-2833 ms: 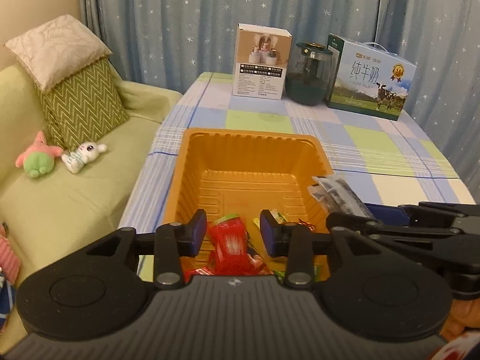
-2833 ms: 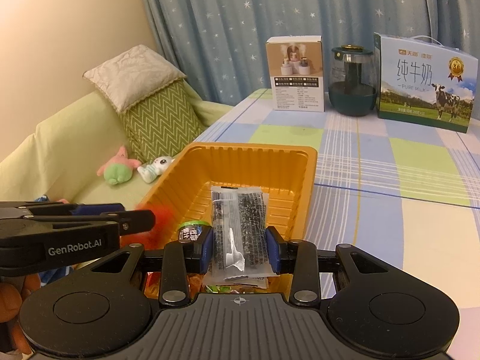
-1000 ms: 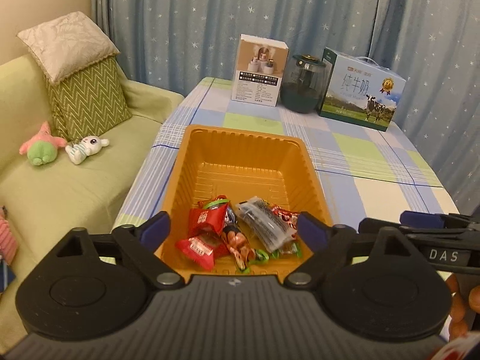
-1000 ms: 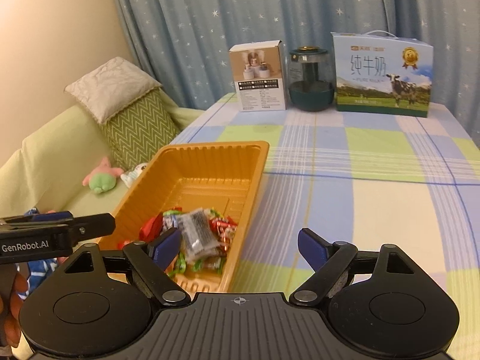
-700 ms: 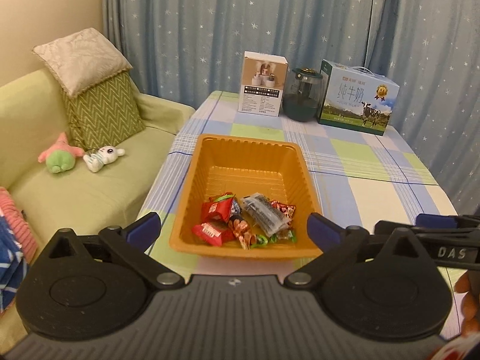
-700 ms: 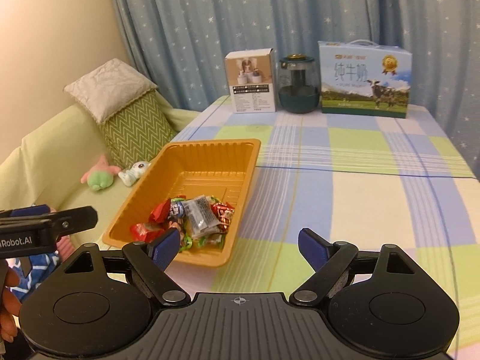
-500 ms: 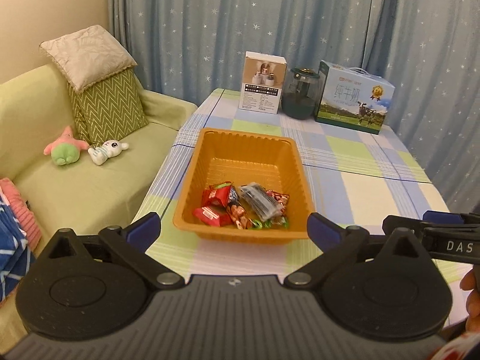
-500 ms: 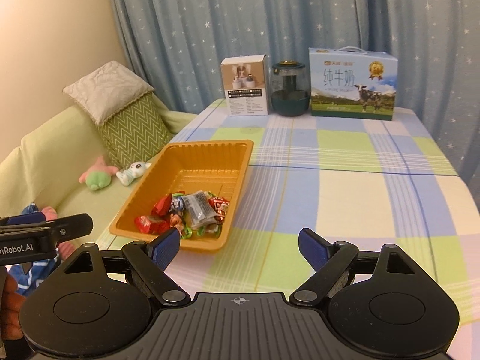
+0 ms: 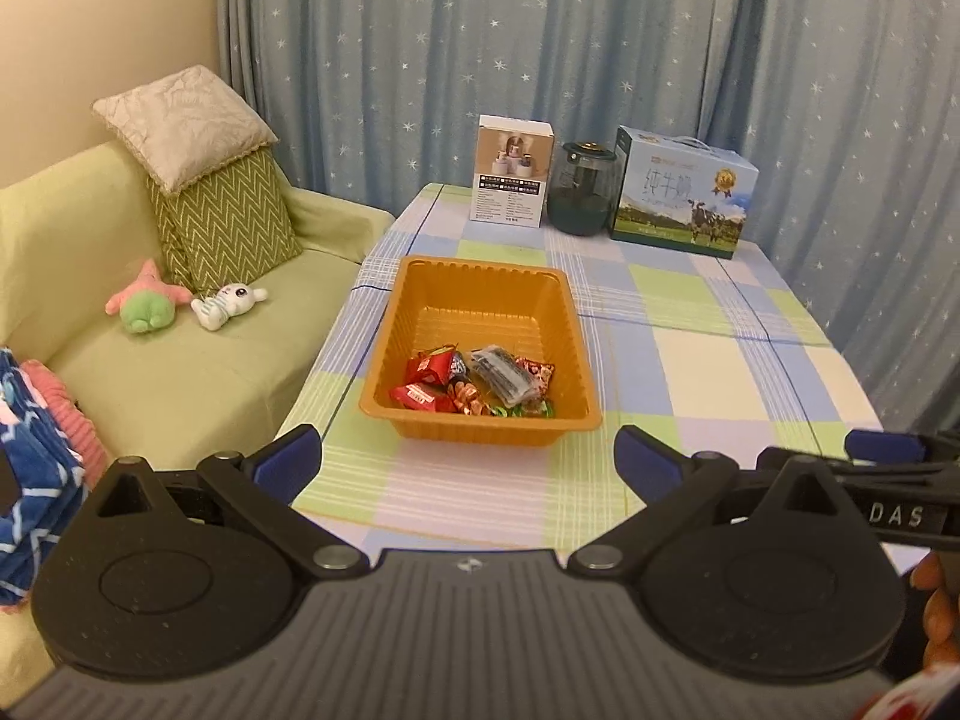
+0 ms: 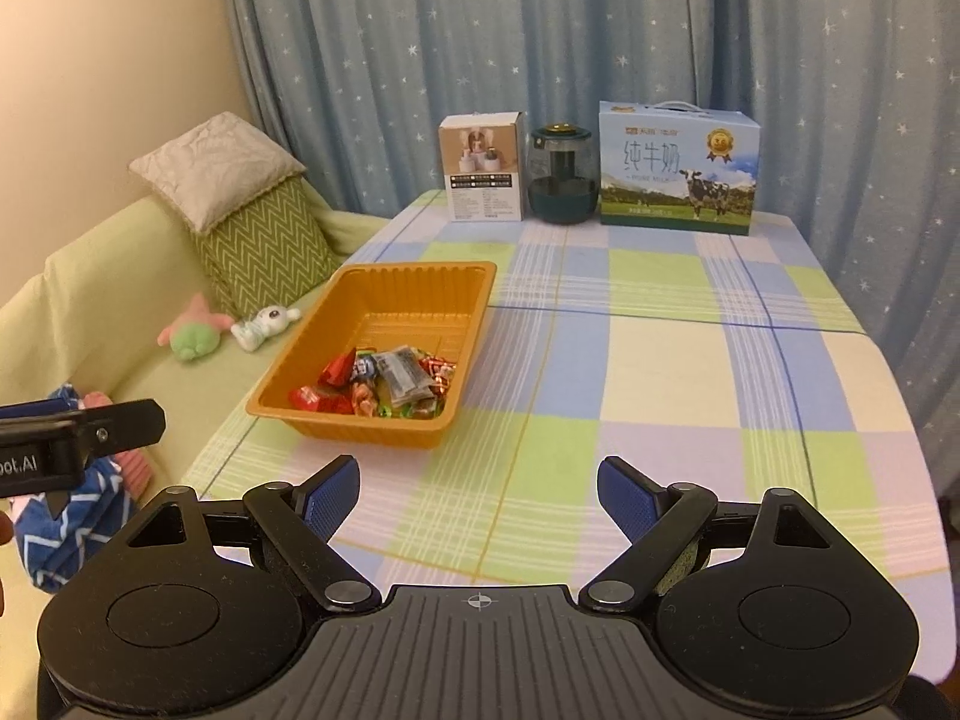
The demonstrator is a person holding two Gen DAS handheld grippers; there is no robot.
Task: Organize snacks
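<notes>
An orange plastic tray [image 9: 480, 270] stands on the checked tablecloth near the table's left edge; it also shows in the right wrist view [image 10: 414, 269]. Several wrapped snacks [image 9: 474, 381] lie in its near end: red packets, small candies and a clear packet with a dark bar [image 10: 402, 375]. My left gripper [image 9: 468, 459] is open and empty, held back from the tray above the table's near edge. My right gripper [image 10: 479, 495] is open and empty, to the right of the tray and short of it.
A white product box [image 9: 513, 185], a dark glass jar [image 9: 585, 189] and a milk carton box [image 9: 684, 199] stand along the table's far edge before a blue curtain. A green sofa [image 9: 180, 360] with cushions and plush toys lies left of the table.
Both grippers let their snacks go into the tray, opened wide and drew back and up from it. The tray now looks smaller and farther off in both views.
</notes>
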